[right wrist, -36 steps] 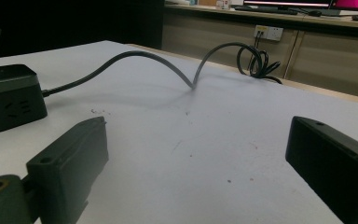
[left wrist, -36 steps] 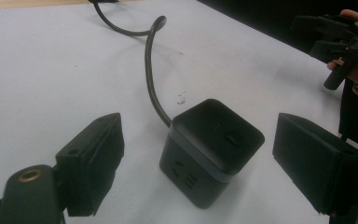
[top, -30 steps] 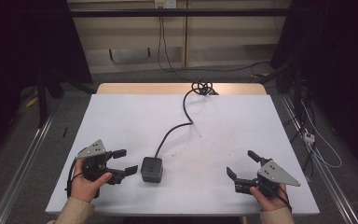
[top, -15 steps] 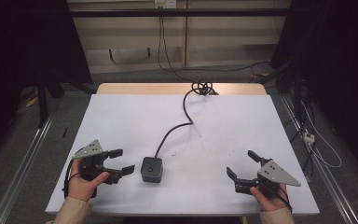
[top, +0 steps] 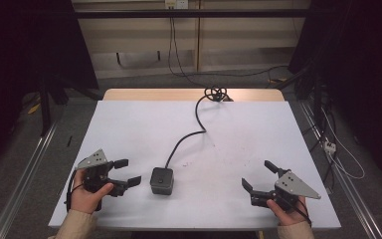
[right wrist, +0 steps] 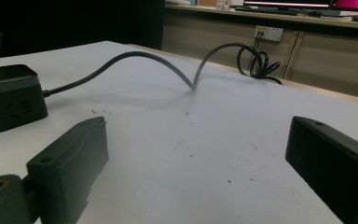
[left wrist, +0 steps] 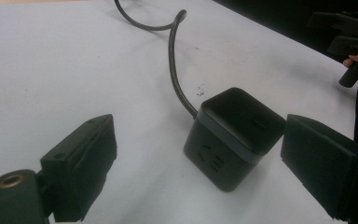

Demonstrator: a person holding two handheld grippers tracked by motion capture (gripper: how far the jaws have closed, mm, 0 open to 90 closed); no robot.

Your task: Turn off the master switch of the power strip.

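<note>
A white table point(top: 129, 124) seen from above, with a person's two hands at its near edge, each holding a black two-jaw gripper. A black cube-shaped power socket point(top: 161, 180) sits on the table near the six o'clock edge, slightly left of centre. Its black cable point(top: 189, 137) snakes away toward twelve o'clock and ends in a coil point(top: 216, 93) at the far edge. The left gripper point(top: 124, 173), at about seven o'clock, has its jaws spread wide and empty, pointing toward three o'clock at the socket, which lies just beside its jaw tips without touching. In the left gripper view the socket point(left wrist: 235, 135) sits between the jaws but ahead of them. The right gripper point(top: 258, 175), at about five o'clock, is also wide open and empty, well apart from the socket.
</note>
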